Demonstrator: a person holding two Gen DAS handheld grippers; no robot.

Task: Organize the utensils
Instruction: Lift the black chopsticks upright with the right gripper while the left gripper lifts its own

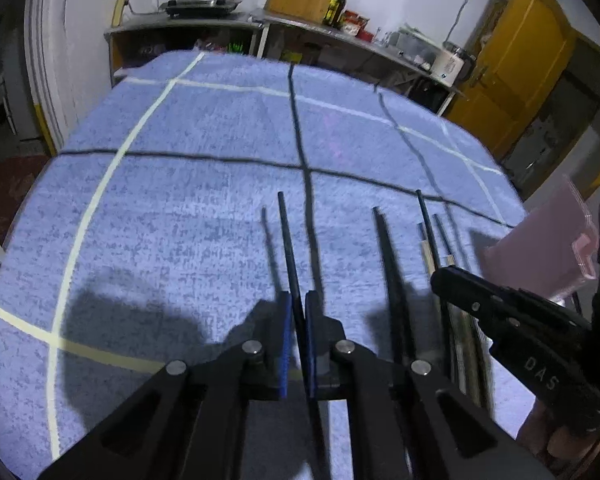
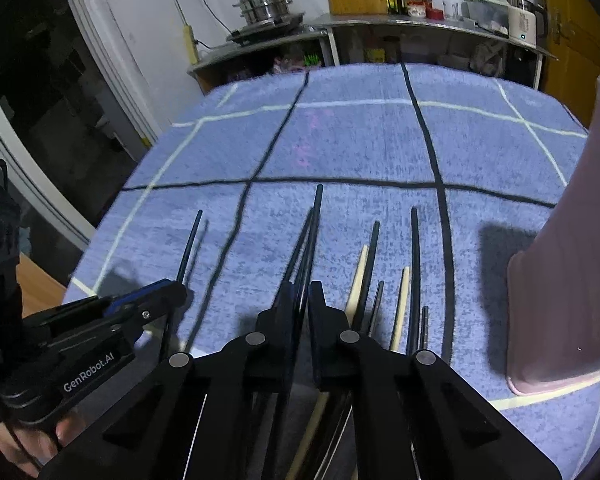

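Observation:
My left gripper (image 1: pixel 299 300) is shut on a single black chopstick (image 1: pixel 287 240), held above the blue cloth, tip pointing away. My right gripper (image 2: pixel 300 286) is shut on a black chopstick (image 2: pixel 314 224); a second black one lies close alongside it. The right gripper shows at the right of the left wrist view (image 1: pixel 452 276), the left gripper at the left of the right wrist view (image 2: pixel 172 288). More black chopsticks (image 2: pixel 414 264) and pale wooden chopsticks (image 2: pixel 358 276) lie on the cloth under the right gripper. A pink holder (image 2: pixel 560 280) stands at the right.
The blue cloth (image 2: pixel 340 140) with black and white grid lines covers the table. Behind it a metal counter (image 2: pixel 420 24) carries a steel pot, bottles and a white kettle. A yellow door (image 1: pixel 520 60) is at the far right.

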